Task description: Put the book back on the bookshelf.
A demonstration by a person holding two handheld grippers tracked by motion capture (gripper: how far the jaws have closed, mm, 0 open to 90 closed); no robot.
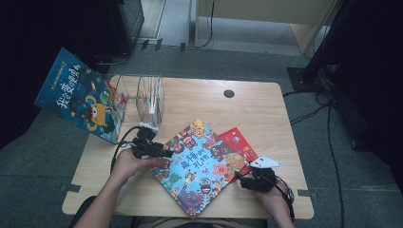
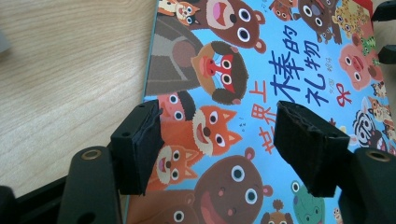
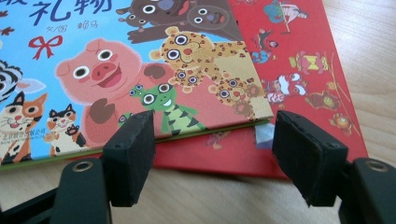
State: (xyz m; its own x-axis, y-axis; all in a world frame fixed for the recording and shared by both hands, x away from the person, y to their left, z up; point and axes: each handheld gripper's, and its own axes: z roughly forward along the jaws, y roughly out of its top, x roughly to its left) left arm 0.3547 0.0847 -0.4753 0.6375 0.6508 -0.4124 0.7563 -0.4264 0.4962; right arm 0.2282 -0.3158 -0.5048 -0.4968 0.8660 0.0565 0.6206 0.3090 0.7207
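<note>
- Blue book point(image 1: 198, 167) lies flat on the bench point(image 1: 266, 114), overlapping a red book point(image 1: 239, 142).
- Left tongs point(image 1: 164, 154) released, jaws spread over the blue book's left edge.
- Right tongs point(image 1: 241, 178) released at its right corner.

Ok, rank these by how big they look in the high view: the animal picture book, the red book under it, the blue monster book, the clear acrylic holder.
1. Animal picture book
2. Blue monster book, slightly smaller, though tilted, so unsure
3. Clear acrylic holder
4. Red book, mostly covered, so only its showing part counts
</note>
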